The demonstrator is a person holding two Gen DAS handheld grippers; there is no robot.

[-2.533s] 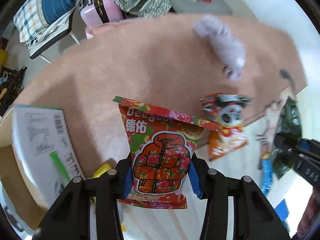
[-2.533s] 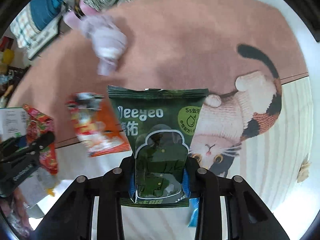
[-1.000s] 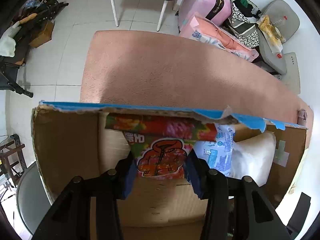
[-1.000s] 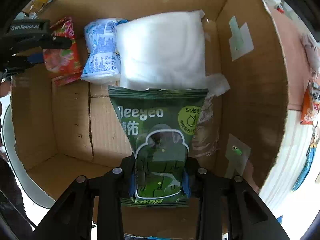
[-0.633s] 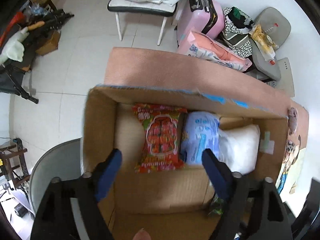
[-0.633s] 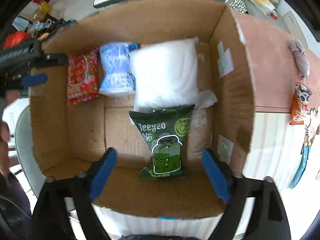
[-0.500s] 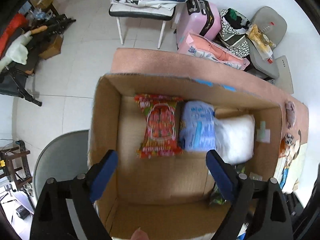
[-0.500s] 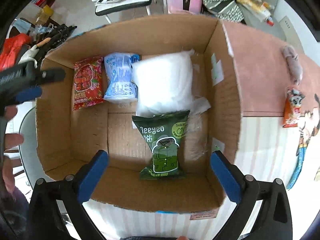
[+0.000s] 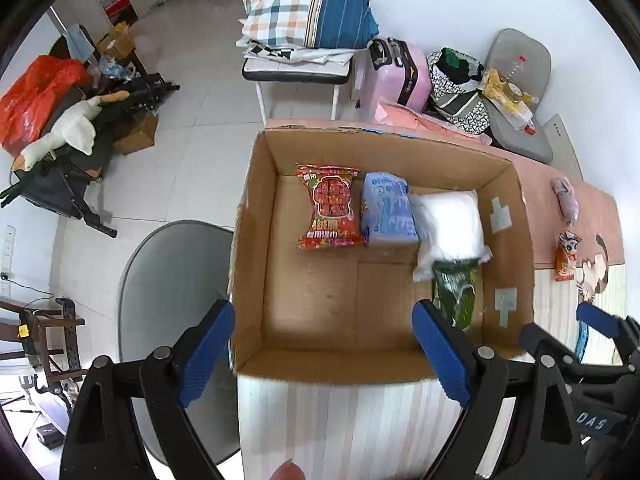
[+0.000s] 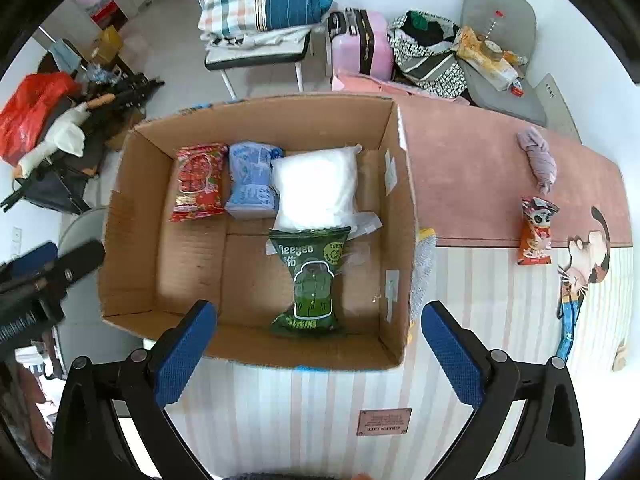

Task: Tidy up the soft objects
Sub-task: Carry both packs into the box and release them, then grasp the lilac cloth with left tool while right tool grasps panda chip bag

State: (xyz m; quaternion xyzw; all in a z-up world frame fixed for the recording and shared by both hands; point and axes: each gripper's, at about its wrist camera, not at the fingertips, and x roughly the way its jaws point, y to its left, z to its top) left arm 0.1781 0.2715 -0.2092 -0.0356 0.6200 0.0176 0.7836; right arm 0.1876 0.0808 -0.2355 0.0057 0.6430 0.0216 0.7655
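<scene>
An open cardboard box (image 9: 256, 200) (image 10: 404, 208) stands on the floor mat. Inside lie a red packet (image 9: 330, 208) (image 10: 198, 182), a blue packet (image 9: 386, 210) (image 10: 254, 180), a white soft pack (image 9: 448, 224) (image 10: 316, 188) and a green packet (image 9: 458, 290) (image 10: 312, 284). My left gripper (image 9: 322, 344) is open and empty above the box's near wall. My right gripper (image 10: 318, 344) is open and empty above the box's near wall. A grey soft toy (image 10: 538, 158) (image 9: 564, 200) and an orange packet (image 10: 534, 232) (image 9: 566, 256) lie on the pink rug to the right.
A pink rug (image 10: 472, 172) and a striped cat mat (image 10: 500, 320) lie right of the box. A chair with folded bedding (image 9: 304, 28), a pink suitcase (image 9: 396, 74) and a grey cushion (image 9: 516, 92) stand behind. A grey round stool (image 9: 168, 280) is left of the box.
Both grippers have opened, let go of the red and green packets inside the box, and pulled up and back, so the whole box now shows.
</scene>
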